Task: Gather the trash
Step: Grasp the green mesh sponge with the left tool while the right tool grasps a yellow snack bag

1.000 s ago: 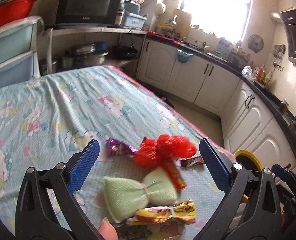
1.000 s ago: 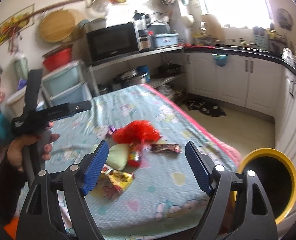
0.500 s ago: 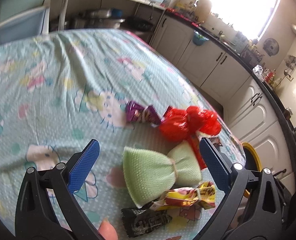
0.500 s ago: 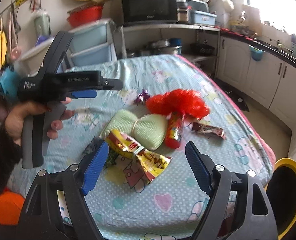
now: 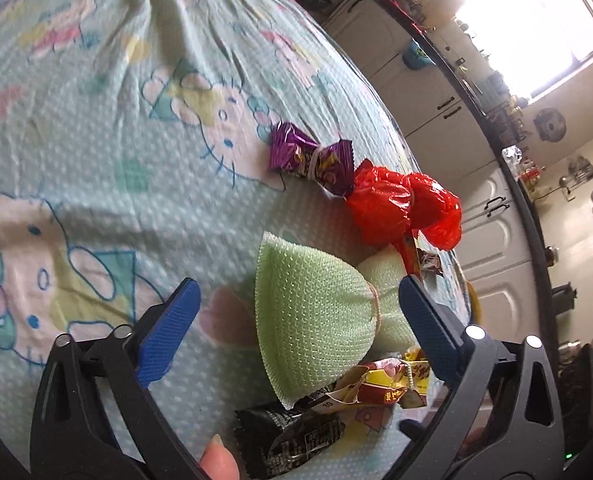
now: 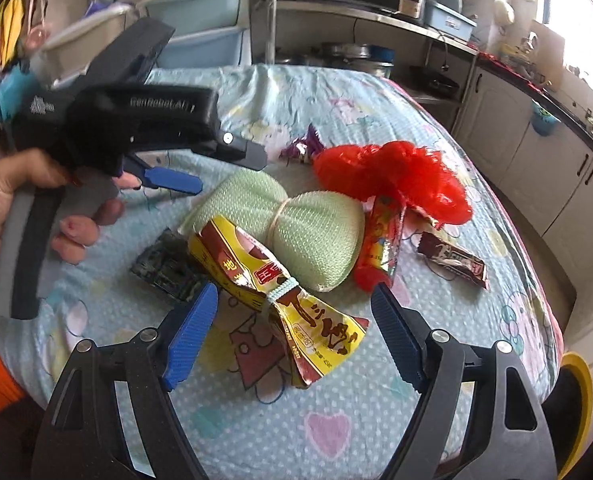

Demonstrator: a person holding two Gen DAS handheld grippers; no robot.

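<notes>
**Approach to the trash pile**

Left wrist view: the left gripper (image 5: 296, 312) is seen closing, jaws apart, the green mesh bundle (image 5: 316, 312) between them, unpressed.

Right wrist view: the right gripper (image 6: 294, 320) is held apart around the near yellow wrapper (image 6: 280, 284). Closing is judged next; the bin (image 6: 578, 400) waits right.

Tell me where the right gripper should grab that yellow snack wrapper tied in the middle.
Grip the yellow wrapper at its tied waist, coming down from above with the right gripper. The waist is its narrowest, firmest part, and it lies flat, already lined up between the open fingers.
</notes>
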